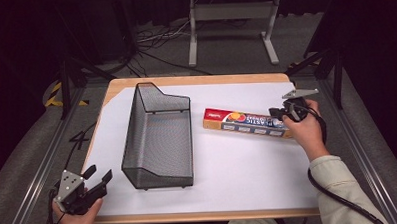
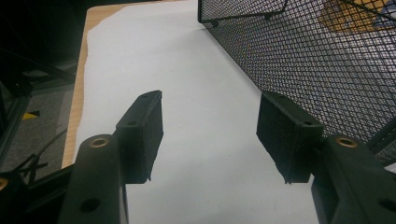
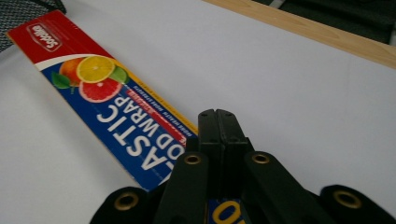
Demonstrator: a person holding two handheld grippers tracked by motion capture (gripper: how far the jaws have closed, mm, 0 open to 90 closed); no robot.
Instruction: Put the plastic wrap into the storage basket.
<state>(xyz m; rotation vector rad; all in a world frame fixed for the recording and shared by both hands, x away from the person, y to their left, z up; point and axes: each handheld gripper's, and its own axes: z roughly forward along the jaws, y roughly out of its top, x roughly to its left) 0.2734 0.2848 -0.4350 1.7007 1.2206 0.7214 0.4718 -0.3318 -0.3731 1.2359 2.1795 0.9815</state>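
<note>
Box (image 1: 248, 123) right of mesh basket (image 1: 157, 138)

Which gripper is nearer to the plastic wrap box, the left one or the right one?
The right. The right gripper, jaws shut, is over the right end of the plastic wrap box. The left gripper sits open at the table's near left corner, beyond the mesh basket.

I see a plastic wrap box (image 1: 247, 124) of glossy printed cardboard. The basket (image 1: 157, 143) is black wire mesh, matt. Both claws, left (image 2: 210, 135) and right (image 3: 217, 126), look matt black plastic. White matt paper (image 1: 238, 165) covers the smooth wooden surface (image 1: 195, 80).
</note>
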